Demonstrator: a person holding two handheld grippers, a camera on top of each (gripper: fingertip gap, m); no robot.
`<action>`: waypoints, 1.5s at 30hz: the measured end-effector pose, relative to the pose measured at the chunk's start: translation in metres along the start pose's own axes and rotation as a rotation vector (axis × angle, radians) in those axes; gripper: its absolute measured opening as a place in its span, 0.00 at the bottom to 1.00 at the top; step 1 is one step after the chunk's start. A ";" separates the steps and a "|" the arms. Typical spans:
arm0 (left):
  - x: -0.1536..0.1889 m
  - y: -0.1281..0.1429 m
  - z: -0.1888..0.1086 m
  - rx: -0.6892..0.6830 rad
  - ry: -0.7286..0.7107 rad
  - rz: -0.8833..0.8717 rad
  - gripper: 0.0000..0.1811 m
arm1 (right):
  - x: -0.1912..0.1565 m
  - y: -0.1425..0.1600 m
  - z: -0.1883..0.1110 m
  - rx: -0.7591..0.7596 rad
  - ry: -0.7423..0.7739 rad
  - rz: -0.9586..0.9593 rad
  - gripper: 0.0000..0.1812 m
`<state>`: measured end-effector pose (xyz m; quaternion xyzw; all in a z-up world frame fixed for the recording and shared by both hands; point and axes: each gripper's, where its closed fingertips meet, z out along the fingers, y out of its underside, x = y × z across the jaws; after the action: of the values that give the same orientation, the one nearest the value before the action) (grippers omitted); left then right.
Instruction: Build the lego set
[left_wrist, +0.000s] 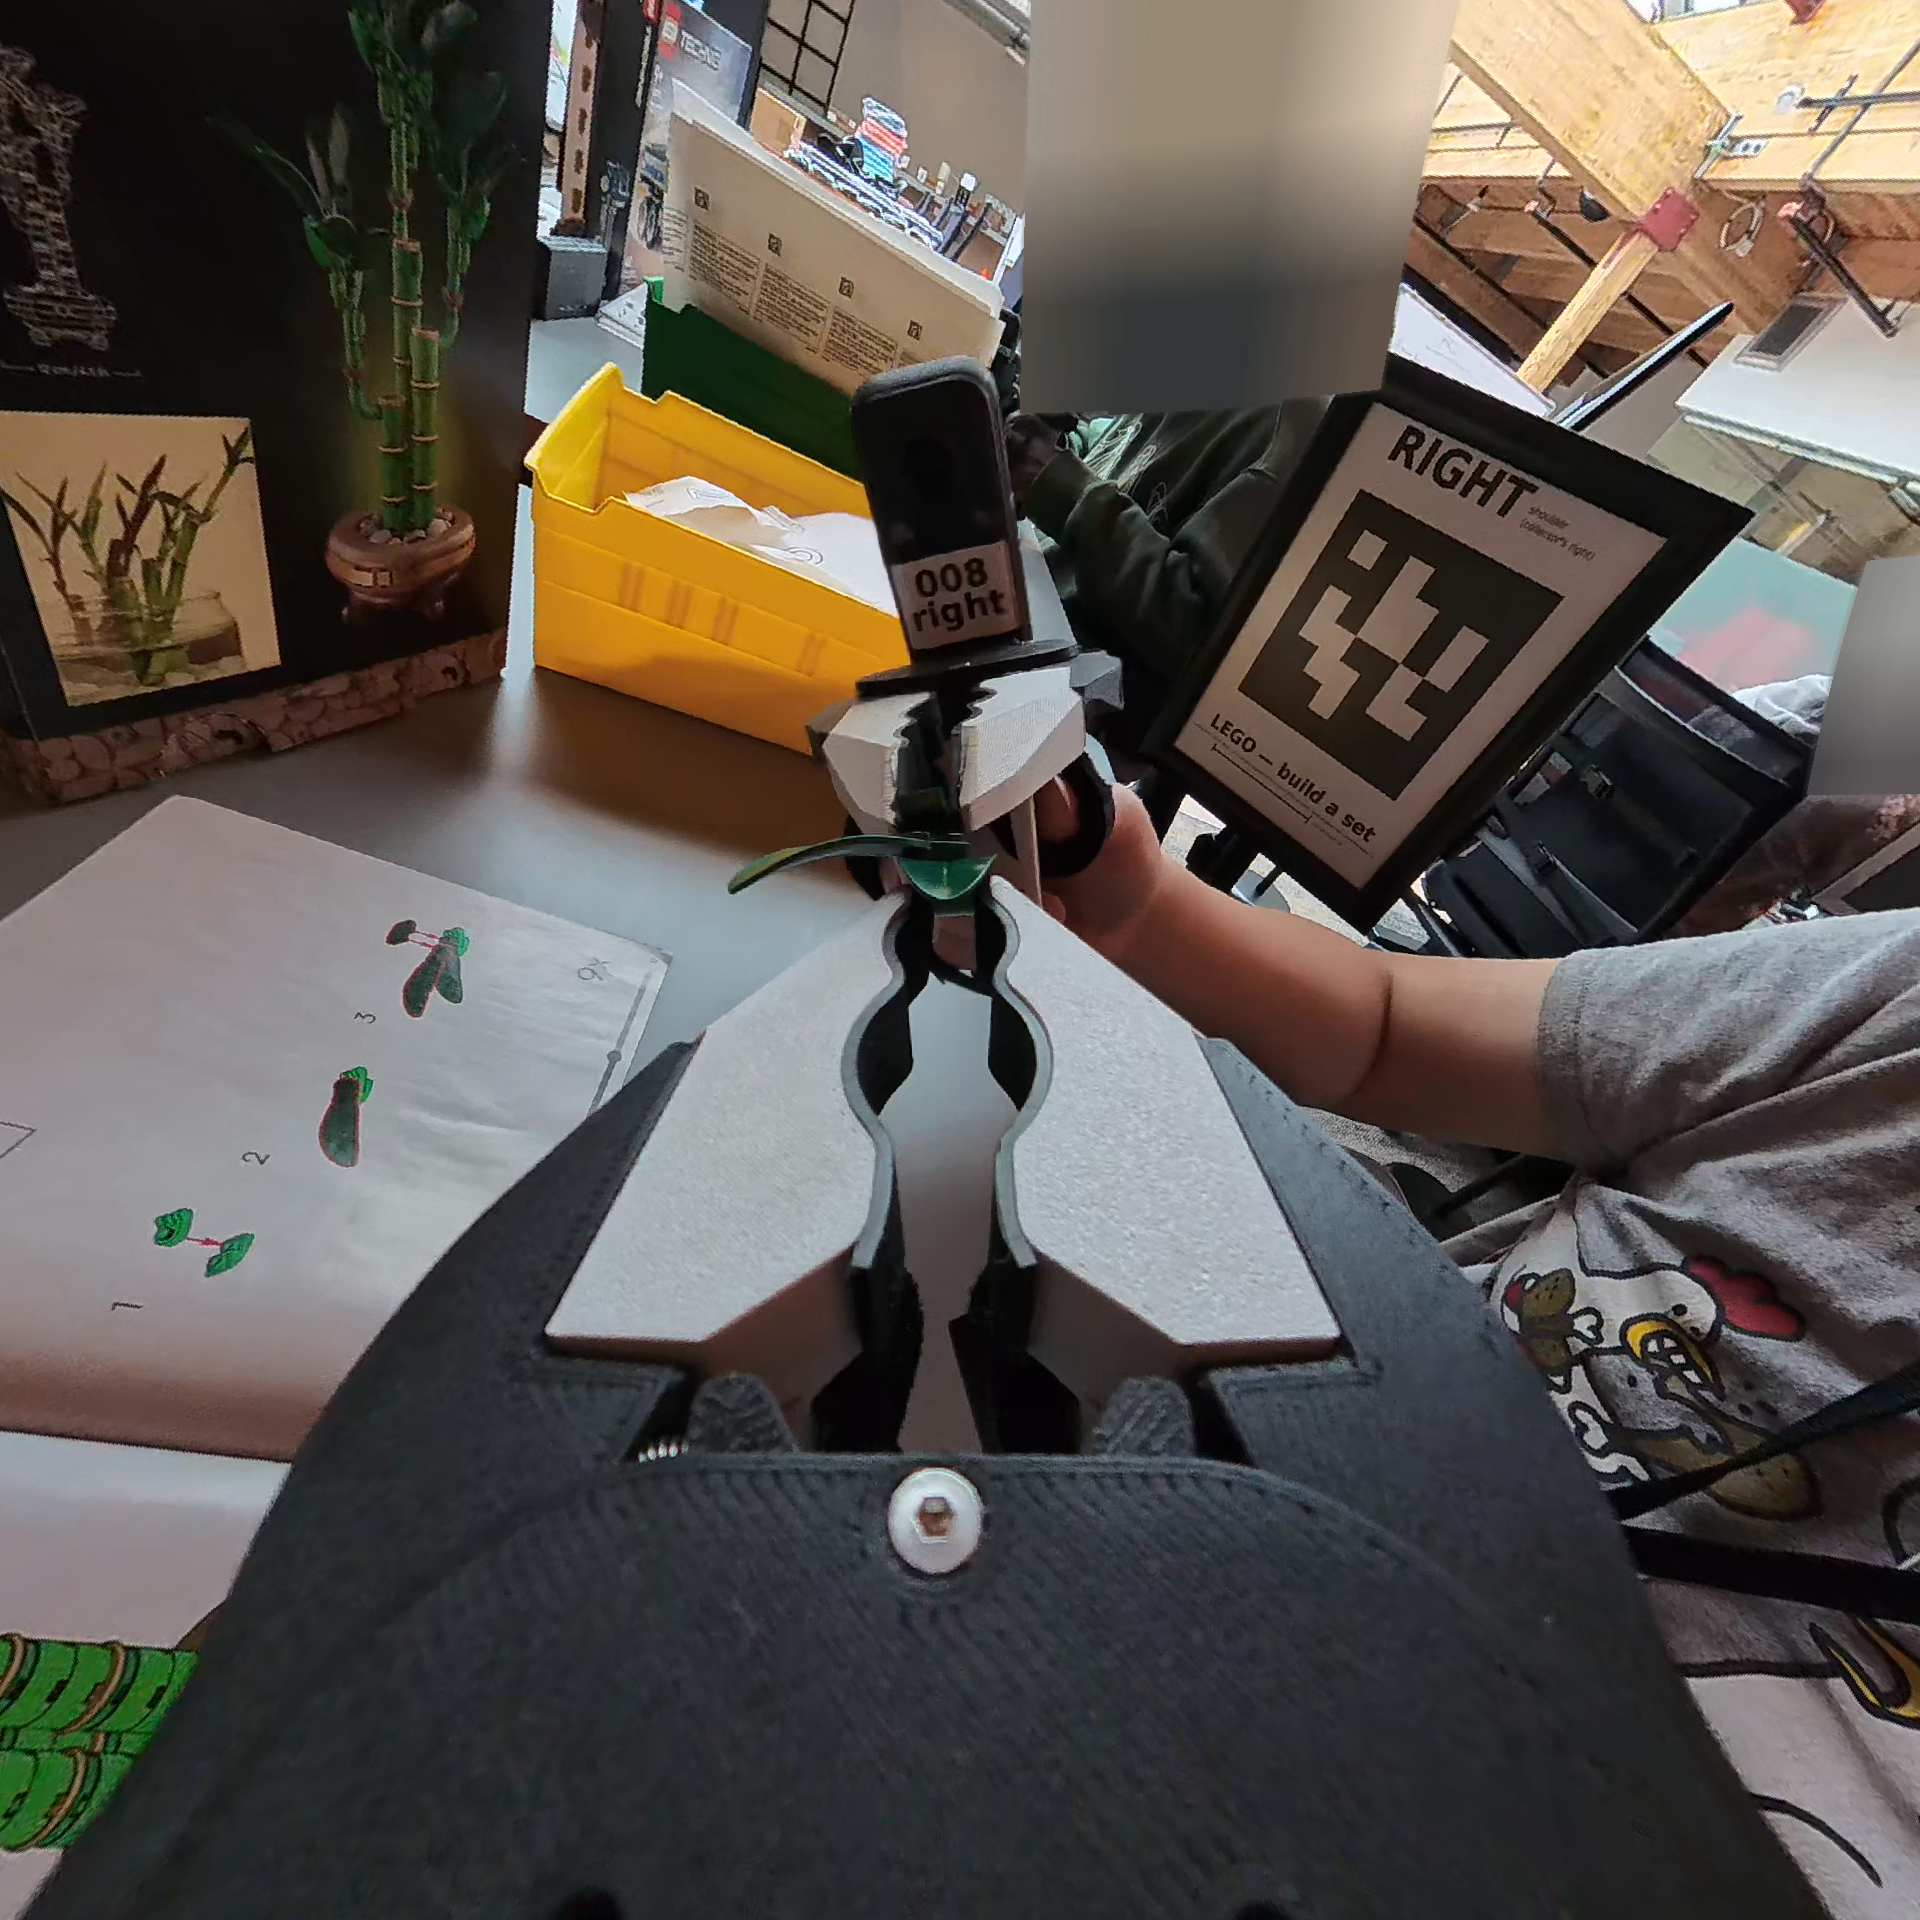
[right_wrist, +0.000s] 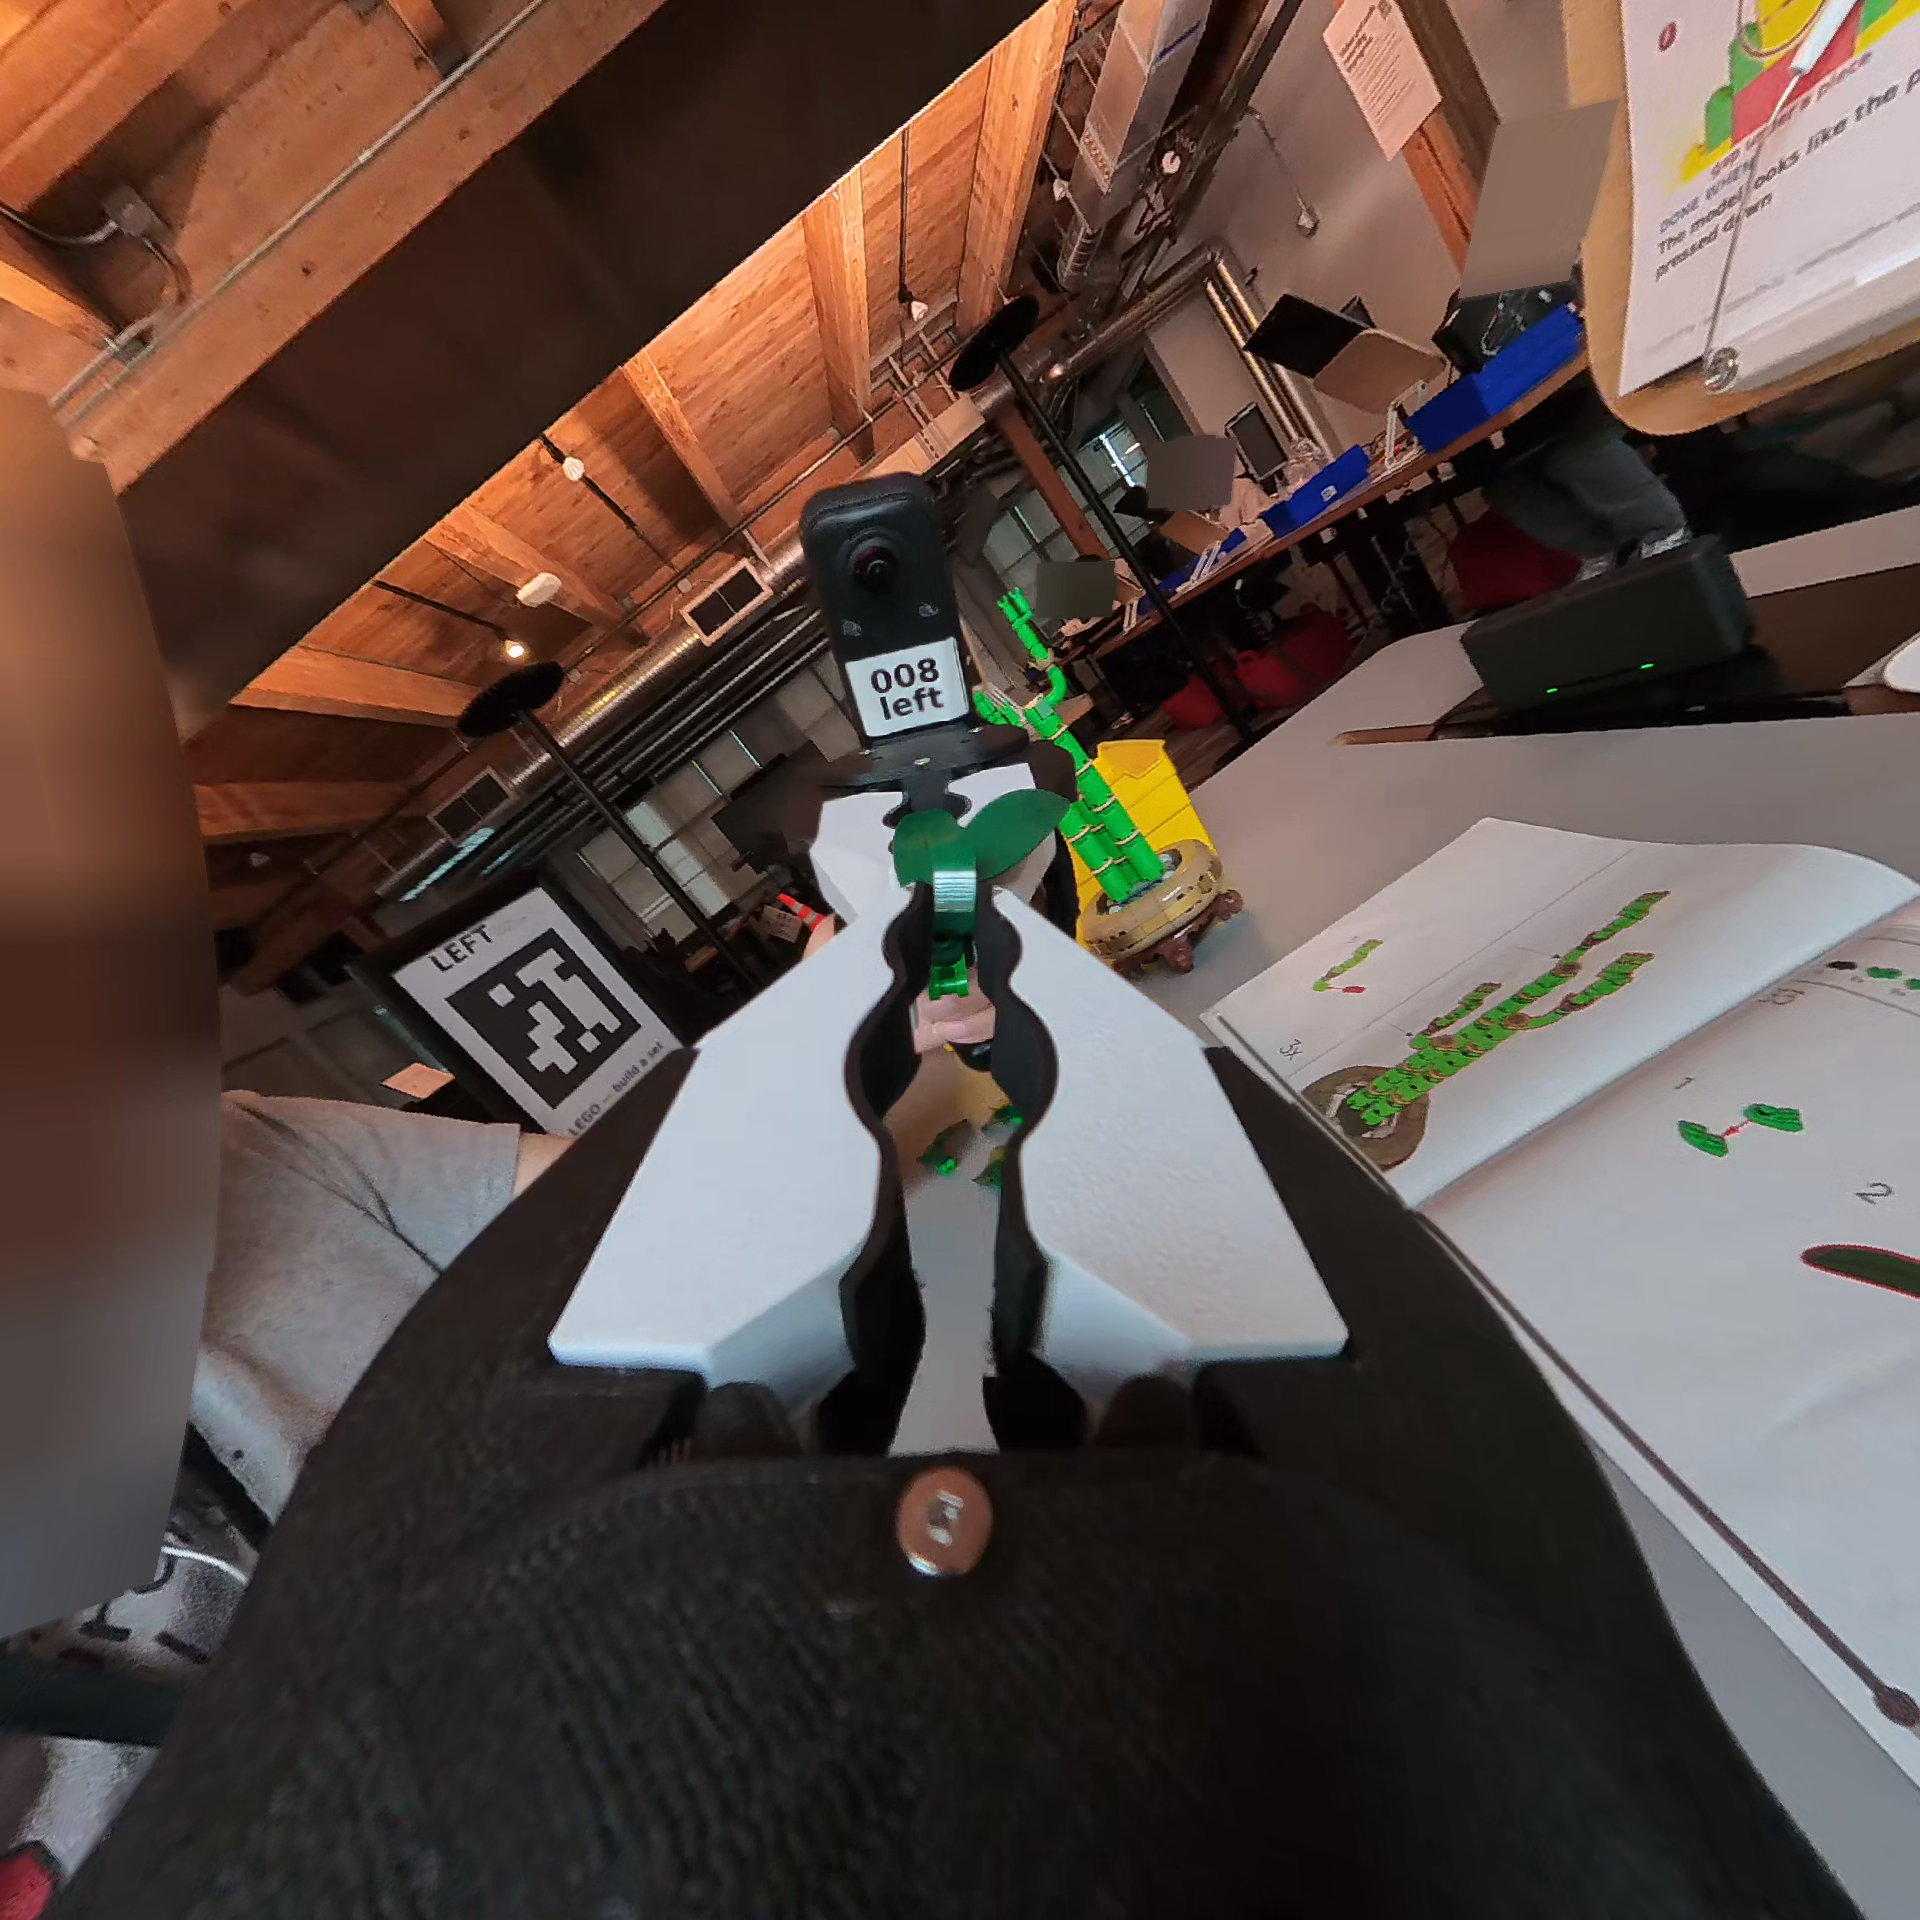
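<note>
In the left wrist view, your left gripper (left_wrist: 940, 920) is nearly closed, its black-lined white fingertips pinching a small dark green plastic leaf assembly (left_wrist: 940, 878) held in the air above the dark bench. Your right gripper (left_wrist: 928, 805) meets it tip to tip from the far side, its jaws also drawn almost together on the same cluster; a long thin leaf sticks out to the left. Below, the open white instruction booklet (left_wrist: 312, 1039) lies near the bench's near-left edge, showing numbered leaf steps. A yellow plastic bin (left_wrist: 665, 582) with paper bags sits toward the far edge, beside the dark set box (left_wrist: 249, 343) picturing bamboo.

In the right wrist view, your right gripper (right_wrist: 951, 935) is pinched on a bright green jointed stem piece (right_wrist: 951, 935) whose top carries the rounded dark green leaves. Behind them stands the green bamboo model on its round tan base (right_wrist: 1117, 831), stalks already up, near the far edge. Loose green pieces (right_wrist: 961, 1148) lie on the bench below.

Judging from this, the stalks and pot are largely built; you are on a leaf sub-assembly, and more leaves likely remain to make and attach.
</note>
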<state>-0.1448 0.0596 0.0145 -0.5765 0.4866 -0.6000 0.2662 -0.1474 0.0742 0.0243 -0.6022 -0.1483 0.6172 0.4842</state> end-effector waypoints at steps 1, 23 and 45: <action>0.000 0.000 0.000 0.002 0.003 -0.002 0.03 | 0.000 0.000 0.000 -0.002 0.003 -0.009 0.03; 0.000 -0.003 -0.002 0.002 -0.037 0.033 0.03 | -0.003 0.002 0.001 -0.024 0.004 -0.034 0.03; 0.005 -0.003 -0.003 -0.020 -0.034 0.053 0.03 | -0.010 0.005 0.003 -0.077 0.028 -0.174 0.03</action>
<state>-0.1479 0.0570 0.0200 -0.5760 0.5033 -0.5779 0.2845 -0.1539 0.0655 0.0270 -0.6139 -0.2166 0.5582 0.5145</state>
